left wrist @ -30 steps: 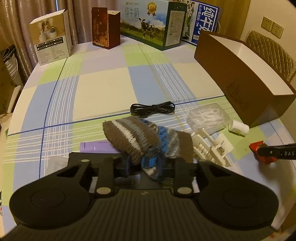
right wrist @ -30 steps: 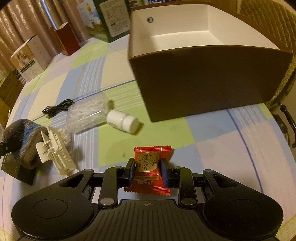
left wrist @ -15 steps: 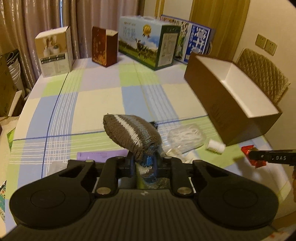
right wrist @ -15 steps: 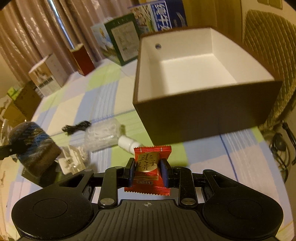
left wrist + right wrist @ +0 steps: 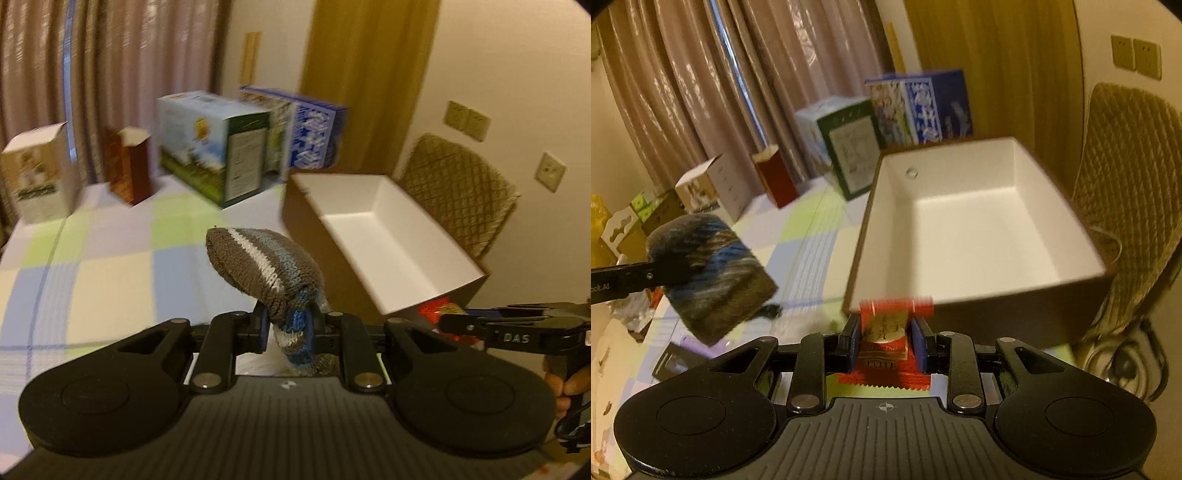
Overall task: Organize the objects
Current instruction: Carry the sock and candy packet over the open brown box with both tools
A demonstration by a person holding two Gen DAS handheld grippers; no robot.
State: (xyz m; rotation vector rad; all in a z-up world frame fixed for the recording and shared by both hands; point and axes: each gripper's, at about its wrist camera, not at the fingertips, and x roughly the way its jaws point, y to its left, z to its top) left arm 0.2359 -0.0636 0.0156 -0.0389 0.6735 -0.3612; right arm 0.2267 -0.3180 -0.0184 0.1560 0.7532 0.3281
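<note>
My left gripper (image 5: 287, 329) is shut on a knitted brown, white and blue striped sock (image 5: 264, 267) and holds it in the air above the table, left of the brown box (image 5: 384, 240). The sock also shows in the right wrist view (image 5: 709, 273). My right gripper (image 5: 885, 345) is shut on a red candy packet (image 5: 884, 334) and holds it in the air just before the near wall of the box (image 5: 975, 229). The box is open, white inside and empty. The packet (image 5: 436, 308) shows in the left wrist view at the box's near corner.
Several cartons stand at the table's far edge: a white one (image 5: 35, 177), a dark red one (image 5: 127, 164), a green milk carton (image 5: 214, 144) and a blue one (image 5: 310, 131). A quilted chair (image 5: 1126, 206) stands right of the box. A black case (image 5: 674, 363) lies below the sock.
Both grippers have risen from the table with their loads and moved toward the box. The small items on the cloth have dropped out of sight.
</note>
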